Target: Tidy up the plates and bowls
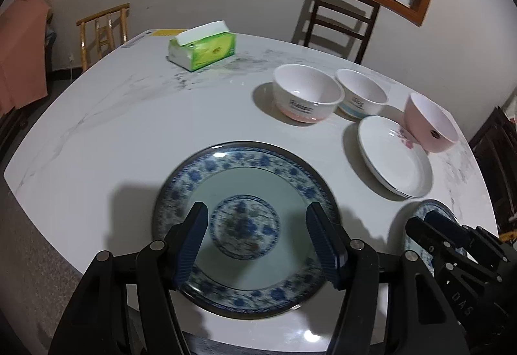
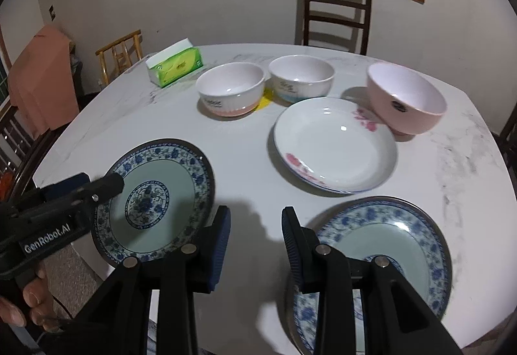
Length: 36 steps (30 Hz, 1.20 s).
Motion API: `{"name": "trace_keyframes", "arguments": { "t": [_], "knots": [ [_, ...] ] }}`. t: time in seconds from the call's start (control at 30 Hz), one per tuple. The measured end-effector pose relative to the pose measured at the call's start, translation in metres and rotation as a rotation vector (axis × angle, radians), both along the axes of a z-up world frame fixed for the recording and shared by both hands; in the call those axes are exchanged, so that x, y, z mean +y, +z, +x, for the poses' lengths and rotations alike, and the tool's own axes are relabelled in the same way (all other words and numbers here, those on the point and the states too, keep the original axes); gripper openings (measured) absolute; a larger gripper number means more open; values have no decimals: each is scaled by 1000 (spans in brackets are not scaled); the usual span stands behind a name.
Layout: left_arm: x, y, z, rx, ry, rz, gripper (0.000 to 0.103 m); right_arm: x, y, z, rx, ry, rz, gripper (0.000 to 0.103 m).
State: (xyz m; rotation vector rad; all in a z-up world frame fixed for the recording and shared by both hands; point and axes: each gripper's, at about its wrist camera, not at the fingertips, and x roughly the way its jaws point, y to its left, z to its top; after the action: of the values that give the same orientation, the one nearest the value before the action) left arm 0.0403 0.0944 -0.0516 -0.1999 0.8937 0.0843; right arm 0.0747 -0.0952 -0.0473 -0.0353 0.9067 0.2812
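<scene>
With your left gripper [image 1: 257, 237] and right gripper [image 2: 256, 237] both part open and empty above the two blue-patterned plates [image 2: 155, 203] [image 2: 387, 255] at the surface's [image 2: 245, 154] near edge, a careless nudge could push either plate off.

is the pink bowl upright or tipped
Tipped. The pink bowl leans with one side of its foot propped on the rim of the white plate, its mouth tilted toward the camera; it looks empty.
</scene>
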Motion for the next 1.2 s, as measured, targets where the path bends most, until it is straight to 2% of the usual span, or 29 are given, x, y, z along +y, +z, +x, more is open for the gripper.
{"name": "trace_keyframes", "arguments": {
  "t": [0.47, 0.93, 1.13, 1.2],
  "knots": [
    [-61, 4, -14, -7, -108, 4, 61, -45, 10, -21, -38, -75, -31, 33],
    [-100, -2, -22, 18, -198, 8, 62, -84, 12, -34, -42, -111, -43, 35],
    [-111, -7, -23, 31, -227, 3, 62, -115, 6, -34, 14, -131, 48, 35],
    [-114, -8, -23, 37, -235, 2, 62, -124, 4, -35, 19, -135, 50, 35]
  ]
}}
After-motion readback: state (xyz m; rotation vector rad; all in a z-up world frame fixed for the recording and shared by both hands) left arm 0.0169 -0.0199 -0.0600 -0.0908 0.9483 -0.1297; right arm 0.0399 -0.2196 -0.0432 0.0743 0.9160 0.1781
